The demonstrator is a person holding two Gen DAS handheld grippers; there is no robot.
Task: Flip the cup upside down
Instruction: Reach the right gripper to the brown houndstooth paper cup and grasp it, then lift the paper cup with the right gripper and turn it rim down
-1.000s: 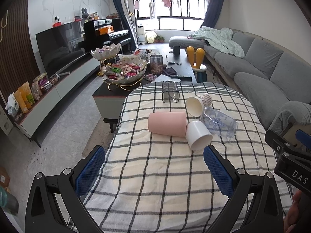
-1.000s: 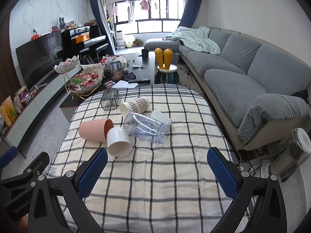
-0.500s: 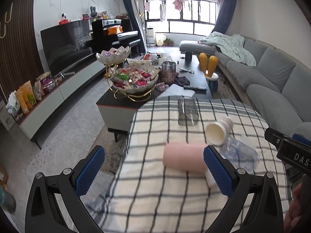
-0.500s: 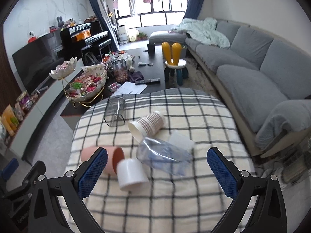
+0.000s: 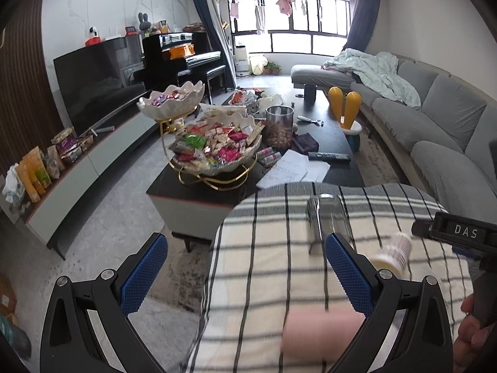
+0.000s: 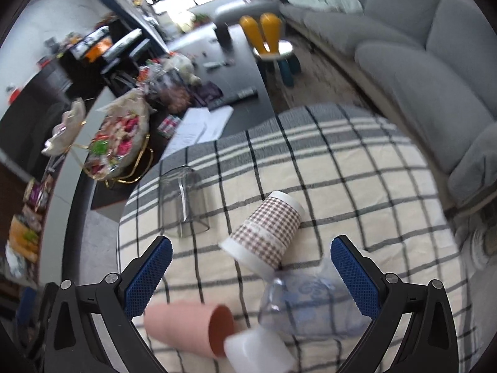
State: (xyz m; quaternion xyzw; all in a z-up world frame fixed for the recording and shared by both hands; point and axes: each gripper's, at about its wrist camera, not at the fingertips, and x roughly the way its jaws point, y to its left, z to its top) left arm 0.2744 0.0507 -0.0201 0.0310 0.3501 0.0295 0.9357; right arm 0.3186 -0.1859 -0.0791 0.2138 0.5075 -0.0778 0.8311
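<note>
Left wrist view gives me my left gripper [image 5: 245,267] with fingers spread wide and empty, but the checked tablecloth [image 5: 264,267] is smeared by blur, the pink cup [image 5: 320,326] is a soft patch cut by the right finger, and the patterned paper cup [image 5: 394,253] is half hidden. The right wrist view shows more: my right gripper [image 6: 251,270], fingers spread and empty, over the pink cup [image 6: 189,326], clear glass [image 6: 183,206], patterned paper cup [image 6: 267,233], white cup [image 6: 257,352] and clear plastic cup [image 6: 307,304], all but the glass lying on their sides.

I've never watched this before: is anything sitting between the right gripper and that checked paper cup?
Nothing visible. The right gripper is open, and the checked paper cup lies on its side just ahead of the fingertips, with only bare tablecloth between.
</note>
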